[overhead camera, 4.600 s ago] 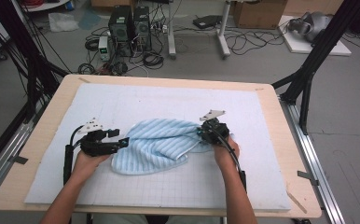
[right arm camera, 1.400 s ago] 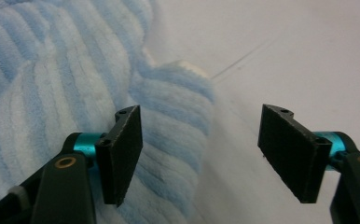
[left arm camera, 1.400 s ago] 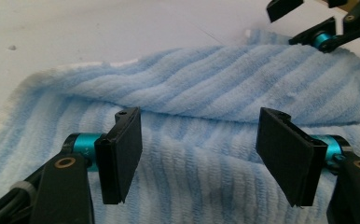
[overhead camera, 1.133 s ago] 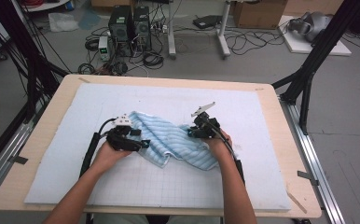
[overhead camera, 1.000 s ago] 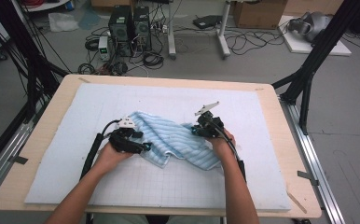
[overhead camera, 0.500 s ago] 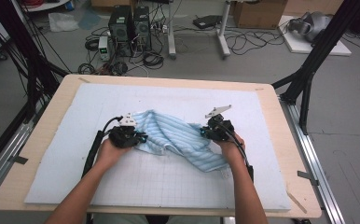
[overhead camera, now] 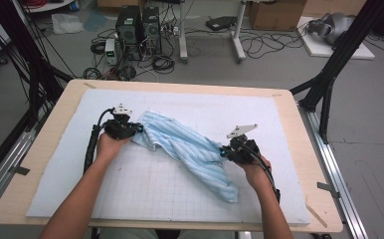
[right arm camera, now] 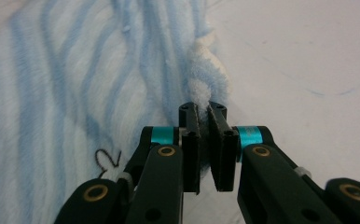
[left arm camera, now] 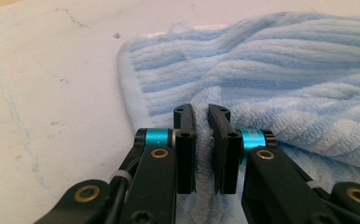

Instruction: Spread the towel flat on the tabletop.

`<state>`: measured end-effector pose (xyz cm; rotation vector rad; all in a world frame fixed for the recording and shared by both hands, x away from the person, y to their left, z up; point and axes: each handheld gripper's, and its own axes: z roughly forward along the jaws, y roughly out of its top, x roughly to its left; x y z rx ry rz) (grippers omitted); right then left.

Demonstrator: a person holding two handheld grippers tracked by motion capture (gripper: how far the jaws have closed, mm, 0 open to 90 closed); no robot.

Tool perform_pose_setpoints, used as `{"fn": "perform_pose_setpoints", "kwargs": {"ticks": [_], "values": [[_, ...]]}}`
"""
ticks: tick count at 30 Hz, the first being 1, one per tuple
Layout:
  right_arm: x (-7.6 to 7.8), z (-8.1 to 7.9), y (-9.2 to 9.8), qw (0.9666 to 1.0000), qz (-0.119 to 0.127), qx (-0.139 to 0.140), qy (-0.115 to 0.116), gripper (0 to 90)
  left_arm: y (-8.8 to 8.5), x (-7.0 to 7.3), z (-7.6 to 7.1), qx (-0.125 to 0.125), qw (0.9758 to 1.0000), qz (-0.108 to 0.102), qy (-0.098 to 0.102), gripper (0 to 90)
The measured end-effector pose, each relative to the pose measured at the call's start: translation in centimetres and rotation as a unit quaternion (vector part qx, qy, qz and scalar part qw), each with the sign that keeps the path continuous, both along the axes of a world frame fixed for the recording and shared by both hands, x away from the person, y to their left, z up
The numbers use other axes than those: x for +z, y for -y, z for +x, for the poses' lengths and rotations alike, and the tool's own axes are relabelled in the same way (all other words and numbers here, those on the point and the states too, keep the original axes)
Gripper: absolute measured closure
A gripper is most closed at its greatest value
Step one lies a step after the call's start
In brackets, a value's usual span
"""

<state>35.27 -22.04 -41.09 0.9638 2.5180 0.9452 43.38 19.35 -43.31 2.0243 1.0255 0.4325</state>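
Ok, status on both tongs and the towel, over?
Left tongs just closed, shut on towel edge. Right tongs shut on opposite edge. Towel stretched between them on the mat. Nothing in the way.

— The towel (overhead camera: 190, 149) is soft terry cloth, ribbed and fluffy, in pale blue and white stripes.

— And the mat (overhead camera: 299, 149) under it?

— Matt, smooth, pale foam-like sheet with faint pen marks. The table (overhead camera: 55, 129) edge is bare light wood. The left gripper (left arm camera: 202, 116) looks matt black plastic, with glossy blue metal collars and brass-coloured rivets.
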Motion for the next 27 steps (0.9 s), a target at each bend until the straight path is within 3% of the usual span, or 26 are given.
{"fn": "perform_pose_setpoints", "kwargs": {"ticks": [6, 10, 12, 13, 15, 19, 22, 24, 27], "values": [[-0.2, -1.6, -0.6, 0.9989, 0.019, 0.035, -0.023, 85.0, -0.3, 0.0, 0.9, 0.014, 0.9998, 0.006, 0.016, 81.1], [-0.5, -2.3, -1.7, 0.9957, 0.031, 0.074, -0.046, 85.0, -0.3, -0.4, 1.1, 0.02, 0.9996, -0.001, 0.018, 80.9], [-0.6, -2.3, -2.2, 0.9945, 0.037, 0.085, -0.048, 82.2, -0.2, -0.4, 1.0, 0.028, 0.9993, -0.011, 0.022, 75.9], [-0.5, -2.3, -2.3, 0.994, 0.045, 0.089, -0.046, 76.7, -0.2, -0.3, 1.0, 0.035, 0.9989, -0.022, 0.023, 68.7], [-0.1, -1.9, -2.3, 0.9953, 0.059, 0.071, -0.028, 57.6, -0.6, 0.1, 0.9, 0.044, 0.9981, -0.036, 0.025, 55.5], [1.4, -0.7, -2.2, 0.9949, 0.08, 0.051, 0.035, 53.8, -1.2, 0.5, 0.4, 0.05, 0.9965, -0.057, 0.037, 46.8], [2.2, 0.6, -3.2, 0.9942, 0.067, 0.041, 0.074, 47.7, -1.7, 0.8, -0.2, 0.056, 0.9946, -0.073, 0.047, 42.9], [2.3, 1.8, -4.2, 0.994, 0.06, 0.047, 0.079, 46.0, -2.0, 1.0, -0.5, 0.055, 0.9943, -0.079, 0.046, 41.1], [1.2, 3.8, -6.0, 0.9959, 0.044, 0.063, 0.048, 45.1, -2.2, 1.2, -1.0, 0.055, 0.9941, -0.081, 0.048, 40.0]]}}
